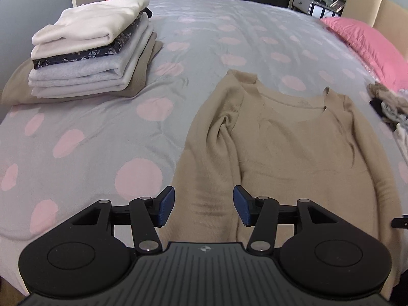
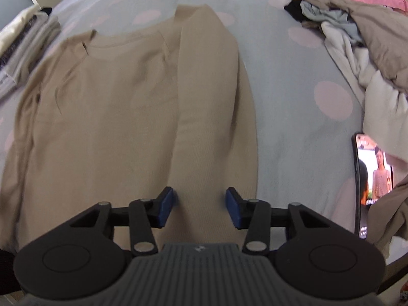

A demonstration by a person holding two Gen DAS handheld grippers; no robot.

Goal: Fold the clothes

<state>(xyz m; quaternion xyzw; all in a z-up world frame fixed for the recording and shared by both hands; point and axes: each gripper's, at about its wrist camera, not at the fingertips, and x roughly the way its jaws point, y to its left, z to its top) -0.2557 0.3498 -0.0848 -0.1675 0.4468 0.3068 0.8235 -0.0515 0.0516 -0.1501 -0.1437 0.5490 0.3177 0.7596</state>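
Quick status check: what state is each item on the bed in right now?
Beige sweater: laid flat, both sleeves folded in.
Folded stack: neat, finished.
Unfolded pile: crumpled, waiting.
Phone: screen on, playing video.
Left tool: open, over left sleeve.
Right tool: open, over right sleeve.

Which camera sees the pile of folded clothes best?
The left wrist view: the whole pile of folded clothes sits sharp on the bed, every layer visible. The right wrist view catches only its blurry edge at the left border.

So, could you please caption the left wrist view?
Open left gripper above a beige sweater, folded stack beyond.
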